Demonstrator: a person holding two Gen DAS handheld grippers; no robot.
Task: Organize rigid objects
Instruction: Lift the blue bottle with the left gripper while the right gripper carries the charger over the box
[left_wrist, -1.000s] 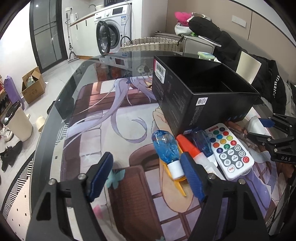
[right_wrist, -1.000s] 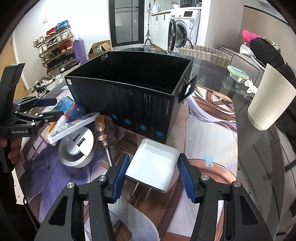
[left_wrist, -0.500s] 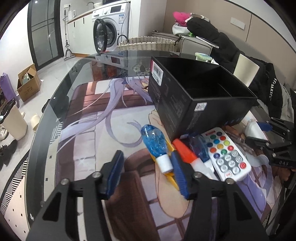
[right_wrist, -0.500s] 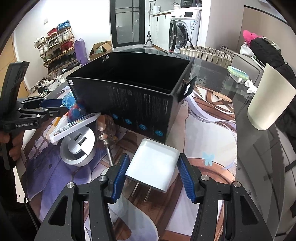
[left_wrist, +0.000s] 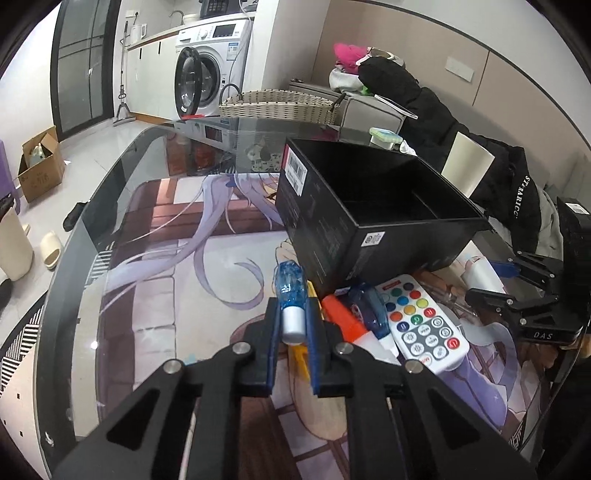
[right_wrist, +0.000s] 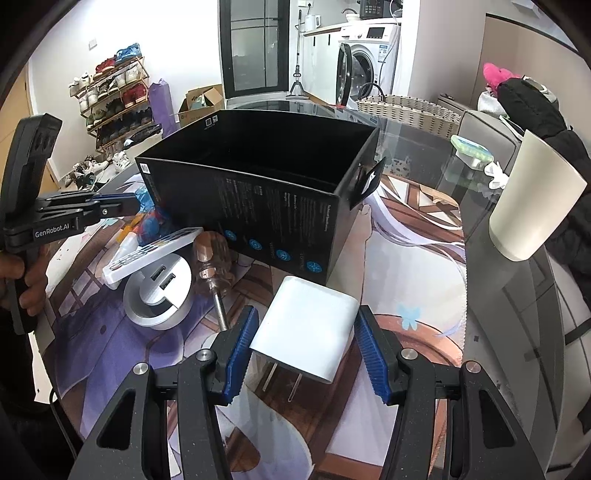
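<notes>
Glass surface (left_wrist: 122, 229) with a printed mat; a black open-topped box (left_wrist: 373, 221) stands at its middle, nothing visible inside from either view. Judged the destination for the loose items.

White charger block (right_wrist: 308, 328), prongs toward the camera, sits between the pads of the right gripper (right_wrist: 306, 350). The pads press both flanks; it looks clamped, just in front of the box's near wall.

Remote control (left_wrist: 424, 321) with coloured buttons lies right of the left gripper (left_wrist: 293, 332), beside an orange-capped tube (left_wrist: 343, 321) and a dark blue piece I cannot identify.

Blue-handled screwdriver (left_wrist: 291, 295) is pinched at its silver collar, the left gripper's jaws nearly together on it. Handle points far, toward the box corner; a yellow thing (left_wrist: 301, 363) lies under it, unclear what.

Step in hand, as I judge it: lift the screwdriver and carry it over the box wall. The grip sits near the collar, so the handle may droop; raise straight up first and clear the yellow item and the tube. Keep it well above the rim, then release low inside.

Left view alone shows the screwdriver grip and the remote's face. Right view alone shows the charger's grip, a round silver USB hub (right_wrist: 159, 299) under the remote's end and a clear amber-handled screwdriver (right_wrist: 214, 266) near the box. It also shows the hand (right_wrist: 31, 280) holding the left gripper.
</notes>
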